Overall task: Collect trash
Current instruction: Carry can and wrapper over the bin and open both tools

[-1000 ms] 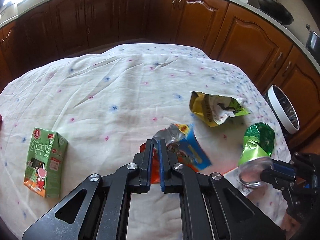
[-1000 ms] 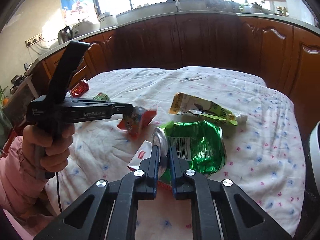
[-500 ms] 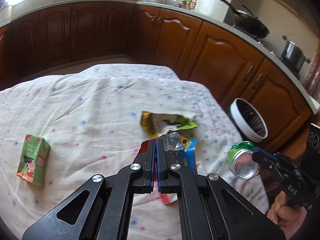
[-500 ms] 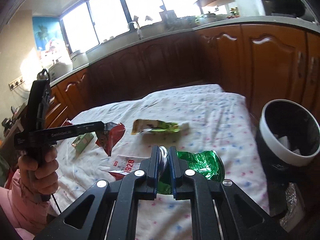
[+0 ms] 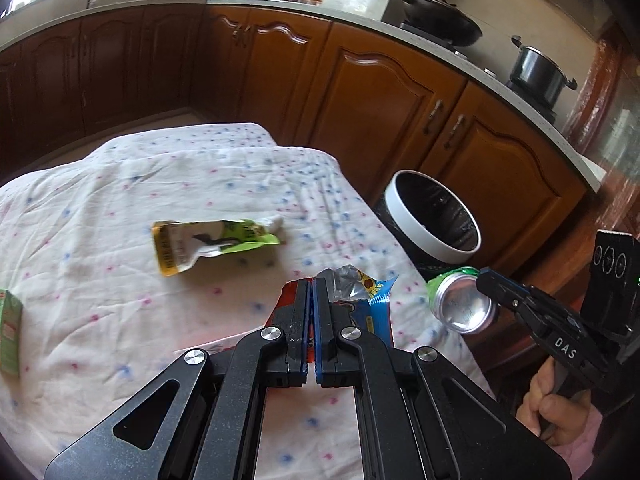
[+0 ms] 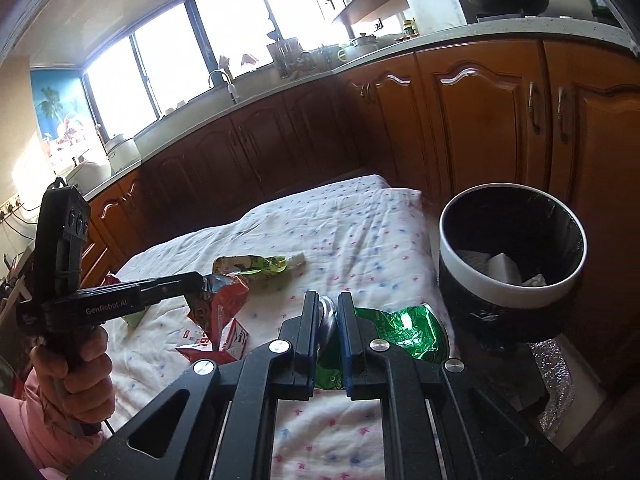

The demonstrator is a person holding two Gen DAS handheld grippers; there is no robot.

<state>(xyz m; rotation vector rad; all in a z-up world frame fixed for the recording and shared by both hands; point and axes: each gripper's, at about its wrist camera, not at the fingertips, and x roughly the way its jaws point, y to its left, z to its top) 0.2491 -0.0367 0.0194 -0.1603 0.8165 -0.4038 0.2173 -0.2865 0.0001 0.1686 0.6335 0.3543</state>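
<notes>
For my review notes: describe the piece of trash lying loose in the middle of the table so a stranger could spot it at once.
Start at the table under the white speckled cloth, left of the white-rimmed bin. Near the cloth's middle lies a flattened yellow and green pouch with a white spout. Unlike the snack wrapper and green can, no gripper holds it.

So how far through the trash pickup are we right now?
Partly done: the bin already holds some white scraps. In hand: the left gripper is shut on a snack wrapper, and the right gripper is shut on a crushed green can near the bin. Left on the table: the yellow-green pouch, the green carton and a red-white wrapper.
</notes>
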